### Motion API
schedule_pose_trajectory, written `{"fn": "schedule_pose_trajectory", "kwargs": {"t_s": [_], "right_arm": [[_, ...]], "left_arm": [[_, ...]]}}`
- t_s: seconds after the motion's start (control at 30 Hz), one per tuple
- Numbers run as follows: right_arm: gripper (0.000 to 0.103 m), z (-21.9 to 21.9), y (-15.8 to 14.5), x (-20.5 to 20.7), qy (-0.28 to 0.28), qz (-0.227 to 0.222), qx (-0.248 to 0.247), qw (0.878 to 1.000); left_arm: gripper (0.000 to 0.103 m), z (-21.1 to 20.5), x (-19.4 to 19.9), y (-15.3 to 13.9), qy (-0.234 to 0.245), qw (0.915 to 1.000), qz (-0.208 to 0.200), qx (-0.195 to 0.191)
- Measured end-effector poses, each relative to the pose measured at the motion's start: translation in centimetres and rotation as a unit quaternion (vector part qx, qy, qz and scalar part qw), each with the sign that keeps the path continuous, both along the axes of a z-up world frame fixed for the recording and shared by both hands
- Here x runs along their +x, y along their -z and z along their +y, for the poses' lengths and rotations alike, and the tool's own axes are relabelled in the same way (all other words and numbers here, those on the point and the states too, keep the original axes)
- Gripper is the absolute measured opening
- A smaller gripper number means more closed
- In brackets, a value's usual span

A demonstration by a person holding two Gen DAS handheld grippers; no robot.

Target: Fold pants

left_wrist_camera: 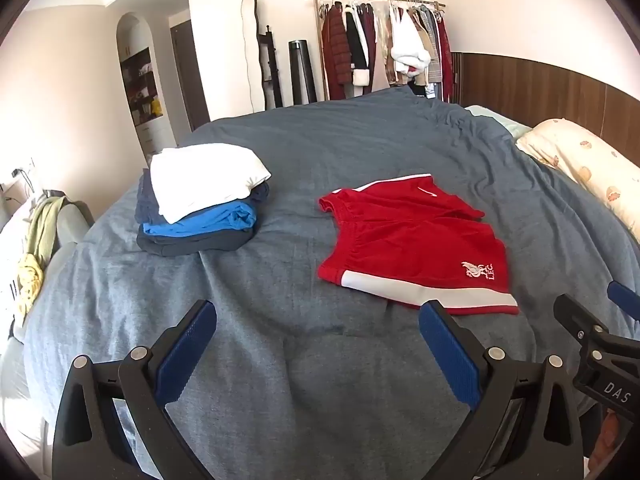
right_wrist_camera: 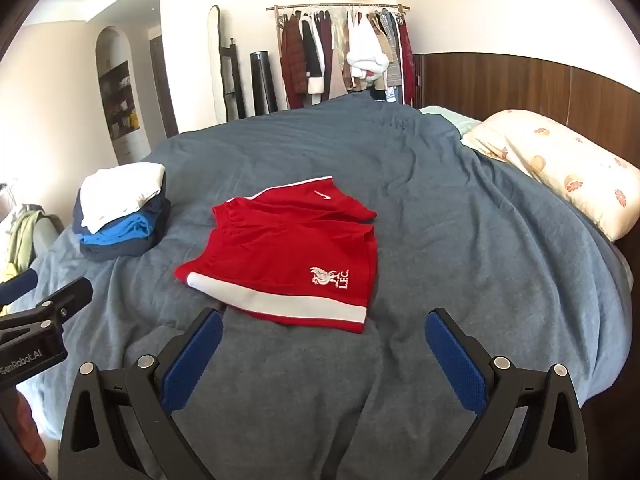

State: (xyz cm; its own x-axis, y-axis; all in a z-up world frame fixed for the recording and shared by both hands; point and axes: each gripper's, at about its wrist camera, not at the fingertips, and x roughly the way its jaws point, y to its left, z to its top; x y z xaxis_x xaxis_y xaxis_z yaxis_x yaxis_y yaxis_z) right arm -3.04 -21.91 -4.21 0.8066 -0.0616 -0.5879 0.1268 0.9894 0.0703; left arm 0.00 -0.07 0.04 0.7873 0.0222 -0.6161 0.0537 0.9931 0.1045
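Your left gripper (left_wrist_camera: 318,320) and right gripper (right_wrist_camera: 324,330) both hung spread wide, empty. Red shorts (right_wrist_camera: 288,256) lay flat just ahead of them on the bed (right_wrist_camera: 440,220), waistband pointing left, hems right; far leg partly folded under.

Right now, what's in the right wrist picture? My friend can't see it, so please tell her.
Red shorts with a white stripe and white crest lie flat on a grey-blue bed cover. The right tongs hang open just before them, holding nothing. A stack of folded clothes, white on top, sits at left.
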Motion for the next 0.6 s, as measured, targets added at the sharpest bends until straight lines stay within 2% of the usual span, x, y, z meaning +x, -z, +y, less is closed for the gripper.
{"fn": "schedule_pose_trajectory", "kwargs": {"t_s": [0.03, 0.6], "right_arm": [[0.103, 0.02, 0.02, 0.10, 0.002, 0.009, -0.002, 1.000], [0.103, 0.31, -0.13, 0.17, -0.002, 0.000, -0.003, 1.000]], "left_arm": [[0.103, 0.00, 0.00, -0.04, 0.000, 1.0000, -0.002, 0.000], [0.103, -0.44, -0.50, -0.50, 0.010, 0.9998, -0.018, 0.004]]}}
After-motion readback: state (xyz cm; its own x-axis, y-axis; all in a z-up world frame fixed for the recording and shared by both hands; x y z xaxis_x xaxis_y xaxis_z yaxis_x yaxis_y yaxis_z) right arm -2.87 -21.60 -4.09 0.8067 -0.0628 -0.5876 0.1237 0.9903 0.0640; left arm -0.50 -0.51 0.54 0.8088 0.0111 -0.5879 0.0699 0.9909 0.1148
